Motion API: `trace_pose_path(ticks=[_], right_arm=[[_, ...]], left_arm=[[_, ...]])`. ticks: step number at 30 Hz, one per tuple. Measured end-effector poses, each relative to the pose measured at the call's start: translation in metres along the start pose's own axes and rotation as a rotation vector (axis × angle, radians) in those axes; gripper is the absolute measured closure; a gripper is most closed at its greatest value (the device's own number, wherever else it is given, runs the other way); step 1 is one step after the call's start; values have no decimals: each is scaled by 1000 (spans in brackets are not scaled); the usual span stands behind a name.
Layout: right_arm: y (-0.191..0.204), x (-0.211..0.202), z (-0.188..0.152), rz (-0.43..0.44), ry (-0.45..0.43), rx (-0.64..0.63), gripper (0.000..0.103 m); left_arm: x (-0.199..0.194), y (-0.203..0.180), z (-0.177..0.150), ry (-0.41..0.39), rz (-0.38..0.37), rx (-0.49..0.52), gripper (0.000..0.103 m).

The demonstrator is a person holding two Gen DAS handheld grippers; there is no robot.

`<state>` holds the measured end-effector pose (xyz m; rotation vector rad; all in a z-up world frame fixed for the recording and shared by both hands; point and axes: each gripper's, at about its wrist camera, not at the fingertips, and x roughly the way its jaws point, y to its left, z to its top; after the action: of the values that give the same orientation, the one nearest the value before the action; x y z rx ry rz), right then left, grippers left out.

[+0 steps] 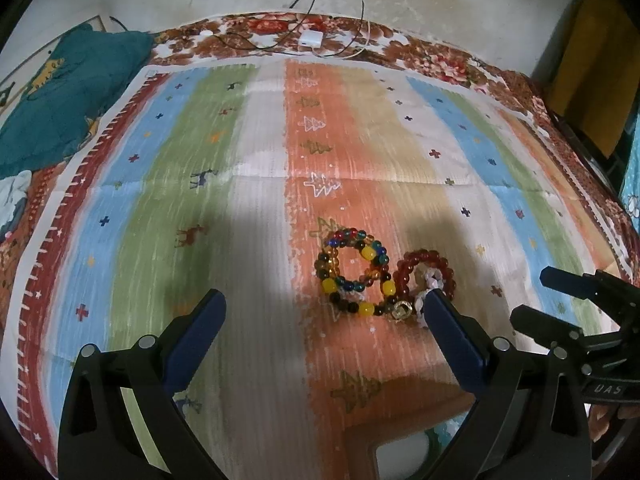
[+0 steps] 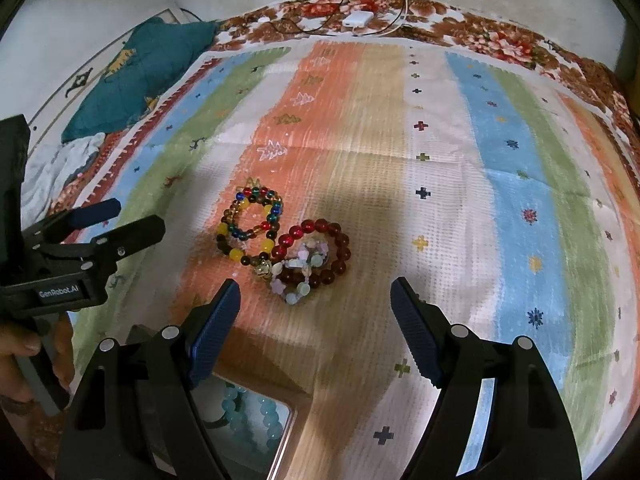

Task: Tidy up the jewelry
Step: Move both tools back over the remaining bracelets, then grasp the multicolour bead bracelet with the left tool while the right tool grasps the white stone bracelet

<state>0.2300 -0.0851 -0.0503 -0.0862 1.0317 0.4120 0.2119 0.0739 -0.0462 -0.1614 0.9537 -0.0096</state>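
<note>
Left wrist view: left gripper spread wide, fingers blue-padded, nothing between them, hovering over striped cloth on a bed. Multicolour bead bracelet lying flat on the orange stripe, just beyond the fingers. Dark red bead bracelet touching its right side, w/ a pale bead strand inside it, partly hidden behind the right-hand finger. Gold charm at the near edge where the two meet. Right gripper poking in from the right edge, fingers apart, empty. Box corner at bottom centre (contents unclear here). Teal blanket far left; white charger w/ cables at the far edge.

Right wrist view: right gripper released, wide open, nothing gripped, fingers either side of bare cloth just short of the bracelets. Multicolour bracelet left, red one right, touching; pale strand spilling over red one's near side. Left gripper at left edge, open, held by a hand. Box under the left finger, w/ pale blue beads inside.
</note>
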Motion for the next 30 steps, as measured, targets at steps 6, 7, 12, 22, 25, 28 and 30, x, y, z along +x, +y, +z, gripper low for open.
trace_pose_path(ticks=[6,7,12,22,25,28,30], right_arm=[[-2,12,4,-6,25,6,26],[-2,13,5,-7,26,7,26],[-3,21,7,-8,42,9,26],[-9,47,11,-19,100,33,26],[-9,51,13,-21,105,37,26],[-10,55,14,-15,113,48,26],[-11,58,15,-11,117,52,26]], left_arm=[[12,0,5,18,3,11,6],[14,0,6,19,2,13,6],[23,2,11,30,-9,4,7],[41,7,18,70,-31,-22,7],[46,6,19,79,-42,-25,9],[52,5,21,90,-43,-19,11],[57,4,21,99,-36,-13,12]])
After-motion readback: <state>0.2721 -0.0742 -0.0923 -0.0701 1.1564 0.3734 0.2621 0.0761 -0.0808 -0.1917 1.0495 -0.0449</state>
